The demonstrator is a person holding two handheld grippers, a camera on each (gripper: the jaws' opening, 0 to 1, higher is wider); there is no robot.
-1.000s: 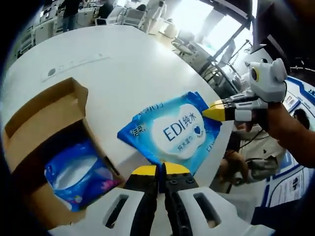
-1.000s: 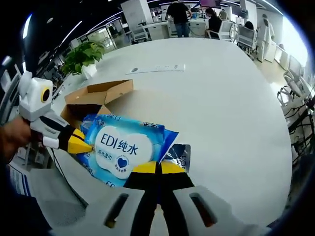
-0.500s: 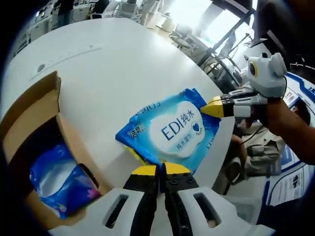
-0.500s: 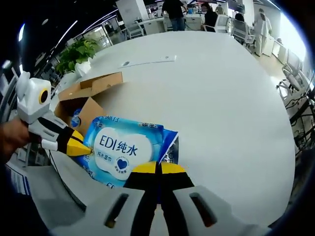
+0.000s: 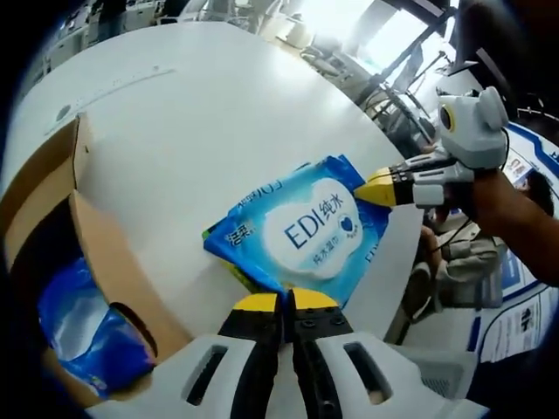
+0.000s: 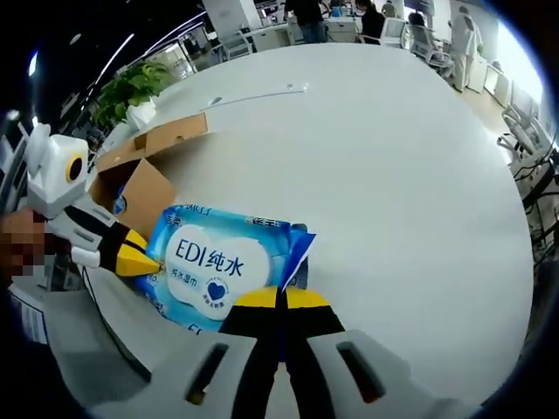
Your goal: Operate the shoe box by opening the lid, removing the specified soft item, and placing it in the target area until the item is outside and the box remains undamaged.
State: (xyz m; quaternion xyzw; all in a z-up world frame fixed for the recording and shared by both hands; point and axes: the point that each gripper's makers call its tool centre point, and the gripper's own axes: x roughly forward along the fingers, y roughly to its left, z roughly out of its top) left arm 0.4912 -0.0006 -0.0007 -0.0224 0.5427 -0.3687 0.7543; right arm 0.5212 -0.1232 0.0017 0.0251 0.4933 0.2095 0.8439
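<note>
- We're at the carry-and-place step: the wipes pack (image 5: 301, 229) is out of the shoe box (image 5: 96, 262) and held between our two grippers, above the white surface (image 5: 201, 131) near its edge.
- Left gripper (image 5: 286, 301): jaws closed tight on one end of the wipes pack, yellow tips together on the wrapper.
- Right gripper (image 6: 281, 298): jaws likewise pinched shut on the opposite end of the pack, its blue seam folding up just above the tips.
- In the left gripper view the right gripper comes in from the right, its yellow tip on the pack's far corner.
- The shoe box sits open off to the side, flap (image 6: 166, 135) up, with another blue soft packet (image 5: 83, 327) lying inside; its cardboard looks intact.
- Is the pack resting on the surface or just above it? We cannot tell.
- Next move, as we judge it: lower the pack flat onto the bare surface, well apart from the box, then part both sets of jaws and draw back without dragging the wrapper.
</note>
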